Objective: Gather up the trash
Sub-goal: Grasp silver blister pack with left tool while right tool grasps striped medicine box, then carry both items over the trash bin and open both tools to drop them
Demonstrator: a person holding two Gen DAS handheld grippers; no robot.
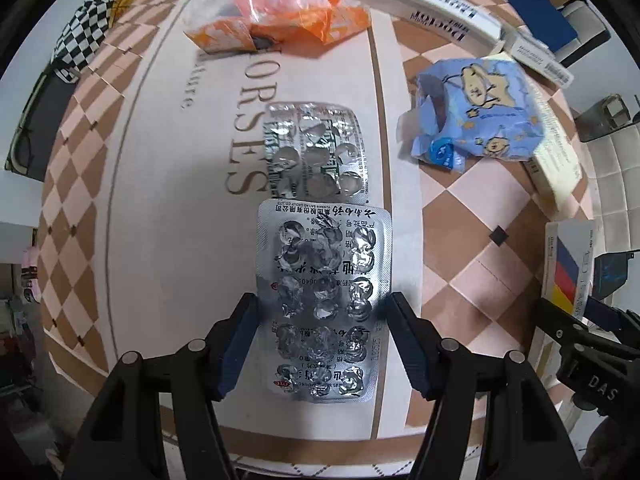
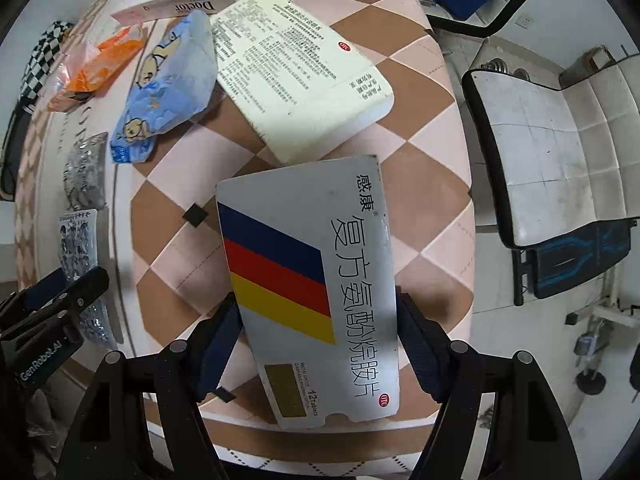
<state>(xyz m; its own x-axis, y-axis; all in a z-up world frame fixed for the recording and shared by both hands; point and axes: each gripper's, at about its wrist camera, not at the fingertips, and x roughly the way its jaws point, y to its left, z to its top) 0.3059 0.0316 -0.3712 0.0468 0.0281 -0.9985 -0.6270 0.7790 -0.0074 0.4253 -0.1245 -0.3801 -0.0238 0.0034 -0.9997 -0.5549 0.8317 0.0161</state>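
Observation:
My left gripper (image 1: 322,312) is open, its fingers on either side of a silver empty pill blister (image 1: 324,300) that lies on the checked tablecloth. A second empty blister (image 1: 316,152) lies just beyond it. My right gripper (image 2: 316,312) is open, its fingers on either side of a white medicine box with blue, red and yellow stripes (image 2: 312,284) near the table's front edge. A crumpled blue bear-print wrapper (image 1: 476,116) and an orange wrapper (image 1: 280,16) lie farther back; both show in the right wrist view, the blue wrapper (image 2: 168,92) and the orange wrapper (image 2: 96,68).
A cream medicine box (image 2: 300,72) lies behind the striped box. White "Doctor" boxes (image 1: 432,4) line the far edge of the table. A checkered bag (image 1: 80,36) sits at the far left. A white bench (image 2: 552,152) stands on the floor to the right of the table.

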